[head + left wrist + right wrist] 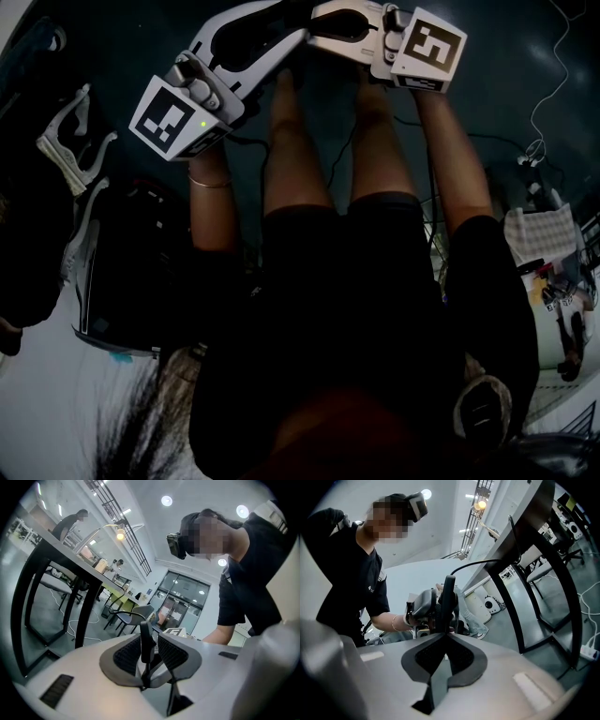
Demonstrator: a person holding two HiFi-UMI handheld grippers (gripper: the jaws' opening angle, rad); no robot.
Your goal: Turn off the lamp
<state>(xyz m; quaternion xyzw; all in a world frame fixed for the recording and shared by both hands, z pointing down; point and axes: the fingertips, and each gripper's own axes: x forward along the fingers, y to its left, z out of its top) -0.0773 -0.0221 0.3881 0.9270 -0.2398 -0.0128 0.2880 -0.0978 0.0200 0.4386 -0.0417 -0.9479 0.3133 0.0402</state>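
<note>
**Left gripper view: lamp lit, its switch in the tongs**

The lamp (121, 535) glows on a curved arm above the black table (70, 561), well apart from both tools. Its cord (480, 563) loops off the table to a slim black switch (146, 641). The switch stands upright between the jaws of the left gripper (149, 637), whose pads sit on either side of it and appear to clamp it. The right gripper (443, 638) faces it tip to tip, jaws clenched together with nothing between them. Its closed point is at or just short of the switch, and contact cannot be told. In the head view the two tools meet above the person's legs.

The step in hand looks like the press itself: the switch is steadied, the pusher is lined up, and the light is not yet out. The next move calls for a short, firm push on the switch's button while the left grip braces against it.
</note>
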